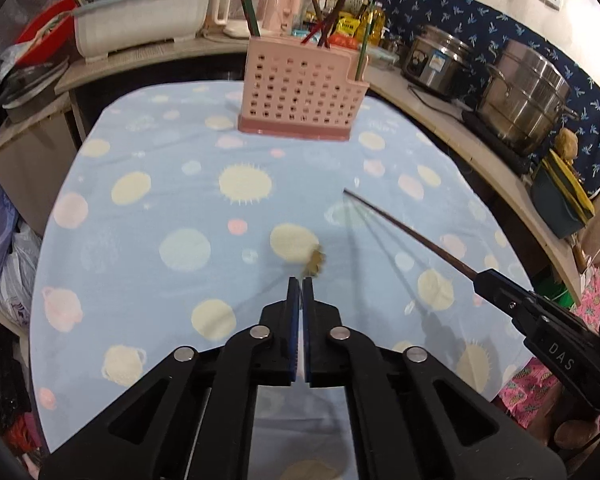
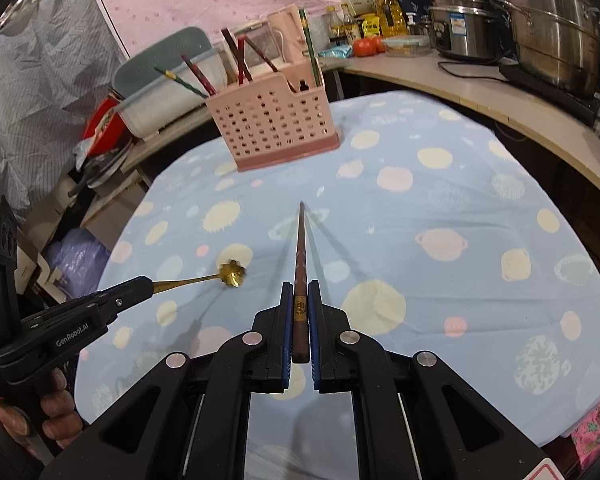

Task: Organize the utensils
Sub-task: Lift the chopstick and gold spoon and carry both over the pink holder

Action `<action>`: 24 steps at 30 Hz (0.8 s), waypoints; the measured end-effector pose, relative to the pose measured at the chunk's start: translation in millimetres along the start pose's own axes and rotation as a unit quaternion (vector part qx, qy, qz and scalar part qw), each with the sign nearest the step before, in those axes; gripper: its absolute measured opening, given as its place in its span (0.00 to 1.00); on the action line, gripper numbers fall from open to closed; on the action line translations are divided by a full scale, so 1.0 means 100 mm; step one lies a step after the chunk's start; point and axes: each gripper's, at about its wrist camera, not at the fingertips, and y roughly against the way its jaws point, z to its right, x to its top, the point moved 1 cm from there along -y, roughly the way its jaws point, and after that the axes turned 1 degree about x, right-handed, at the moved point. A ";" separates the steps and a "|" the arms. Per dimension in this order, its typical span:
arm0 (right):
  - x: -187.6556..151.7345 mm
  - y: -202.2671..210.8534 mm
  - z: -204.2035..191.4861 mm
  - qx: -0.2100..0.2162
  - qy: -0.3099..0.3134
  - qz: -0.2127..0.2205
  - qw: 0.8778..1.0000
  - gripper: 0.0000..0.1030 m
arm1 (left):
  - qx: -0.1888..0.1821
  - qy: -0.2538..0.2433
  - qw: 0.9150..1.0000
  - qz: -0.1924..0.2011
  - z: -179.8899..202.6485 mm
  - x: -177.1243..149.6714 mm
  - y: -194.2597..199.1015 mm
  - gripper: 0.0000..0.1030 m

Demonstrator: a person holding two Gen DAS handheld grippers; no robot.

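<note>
Chopstick (image 2: 300,264) is clamped by its thick end in the right gripper (image 2: 300,300), tip raised over the tablecloth (image 2: 440,184); stiff, light and likely slippery, it is best gripped there. A thin gold spoon (image 2: 232,274) is pinched by its handle in the left gripper (image 1: 301,286), short of the pink caddy (image 2: 276,124)

Bright indoor light, fanned multiple shadows, slight motion blur, dark fisheye-warped corners.

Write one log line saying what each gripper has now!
left gripper: shut on gold spoon | right gripper: shut on brown chopstick | pink holder: ahead on tablecloth
</note>
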 end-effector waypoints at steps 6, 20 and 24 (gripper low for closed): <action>0.26 0.12 -0.03 0.008 -0.002 0.033 0.999 0.07 | 0.005 -0.009 1.000 0.017 0.06 0.23 0.04 0.01; 1.20 0.37 -0.08 0.021 0.006 0.121 0.992 0.07 | 0.016 -0.029 0.996 0.081 0.16 1.12 0.34 0.01; 1.51 0.37 -0.12 0.020 0.016 0.144 0.989 0.07 | 0.024 -0.032 0.994 0.099 0.15 1.45 0.37 0.01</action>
